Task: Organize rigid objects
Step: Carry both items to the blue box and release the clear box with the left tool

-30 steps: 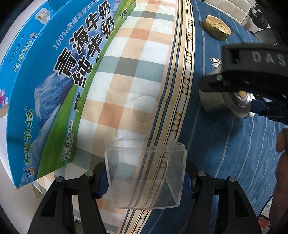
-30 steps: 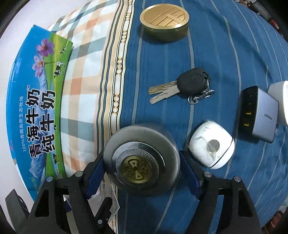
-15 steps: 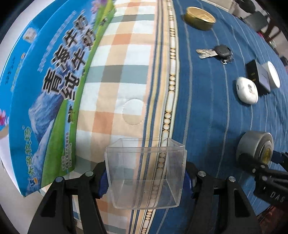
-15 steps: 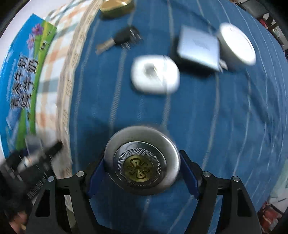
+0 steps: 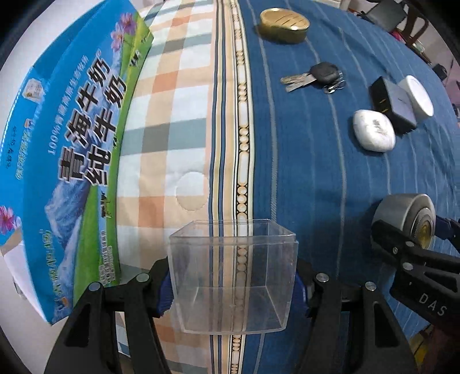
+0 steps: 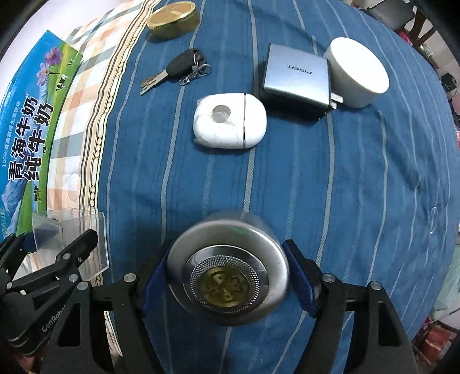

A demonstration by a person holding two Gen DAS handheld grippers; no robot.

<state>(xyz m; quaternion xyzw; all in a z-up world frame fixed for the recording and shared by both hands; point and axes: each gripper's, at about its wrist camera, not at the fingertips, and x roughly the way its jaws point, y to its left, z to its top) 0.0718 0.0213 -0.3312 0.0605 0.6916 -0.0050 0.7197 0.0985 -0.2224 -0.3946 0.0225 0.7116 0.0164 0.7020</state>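
Observation:
My left gripper point(image 5: 233, 280) is shut on a clear plastic box point(image 5: 233, 276), held upright over the cloth's striped border; it also shows in the right wrist view point(image 6: 69, 238). My right gripper point(image 6: 227, 276) is shut on a round silver tin with a gold emblem point(image 6: 227, 273), over the blue cloth; the tin shows at the right of the left wrist view point(image 5: 405, 221). On the blue cloth lie a gold tin point(image 6: 172, 18), a car key with keys point(image 6: 178, 70), a white oval case point(image 6: 230, 120), a grey charger point(image 6: 296, 76) and a white round box point(image 6: 356, 72).
A large blue and green milk carton point(image 5: 72, 149) lies along the left side on the checked cloth point(image 5: 178, 120); it also shows in the right wrist view point(image 6: 31, 123). The bed's right edge drops off near a chair point(image 5: 385, 14) and floor clutter.
My right gripper has swung from the left, near the carton, to the right with the silver tin. It now sits right of the clear box. The left gripper keeps its hold.

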